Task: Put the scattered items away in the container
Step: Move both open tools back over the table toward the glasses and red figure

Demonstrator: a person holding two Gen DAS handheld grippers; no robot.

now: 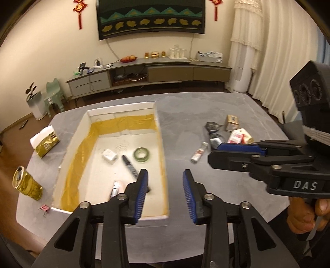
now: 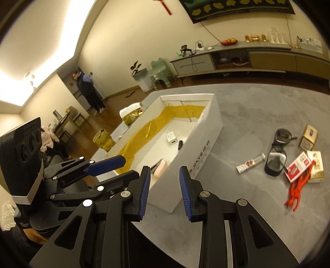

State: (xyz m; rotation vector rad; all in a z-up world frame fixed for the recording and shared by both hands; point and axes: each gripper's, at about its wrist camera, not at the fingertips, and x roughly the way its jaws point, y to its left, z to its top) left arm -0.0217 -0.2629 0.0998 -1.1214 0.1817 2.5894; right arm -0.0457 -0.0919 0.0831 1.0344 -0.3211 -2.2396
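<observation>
Left gripper (image 1: 166, 192): jaws held apart, nothing between them; positioned above the near right wall of the box.
Right gripper (image 2: 164, 192): jaws spread, empty; held over the near corner of the box, seen to the right of the left gripper.
Hand (image 1: 305, 216): seen wrapped on the right gripper's handle.
Box (image 1: 162, 132): white, open-topped, lined with yellow film along its walls; set ahead and left of the left gripper.
Inside the box: green tape roll (image 1: 141, 155), white charger (image 1: 109, 156), black marker (image 1: 130, 167) and a small tube (image 1: 115, 188), all lying on the floor of the box, ahead of the left fingers.
Scattered items: found ahead and right of the right gripper, well apart from the box: glasses (image 2: 277, 153), small bottle (image 2: 250, 162), gold tin (image 2: 308, 137), red-and-white packet (image 2: 298, 169), cream carton (image 2: 316, 166), red cord (image 2: 299, 185).
Left of the box: gold packet (image 1: 46, 144) with white top, gold can (image 1: 27, 183), pink binder clip (image 1: 45, 208).
Surface: grey, matt table (image 1: 206, 115) with rounded corners; brown wood floor seen beyond its edge.
Room: low grey TV cabinet (image 1: 148, 74) along the far wall, dark wall-hung screen (image 1: 151, 18) above it, red knot ornaments beside it, pale curtains (image 1: 274, 51) at the right, a green child's chair (image 1: 54, 94) and potted plant at the left. A person (image 2: 88, 90) is seen standing by a door, far left of the right gripper.
</observation>
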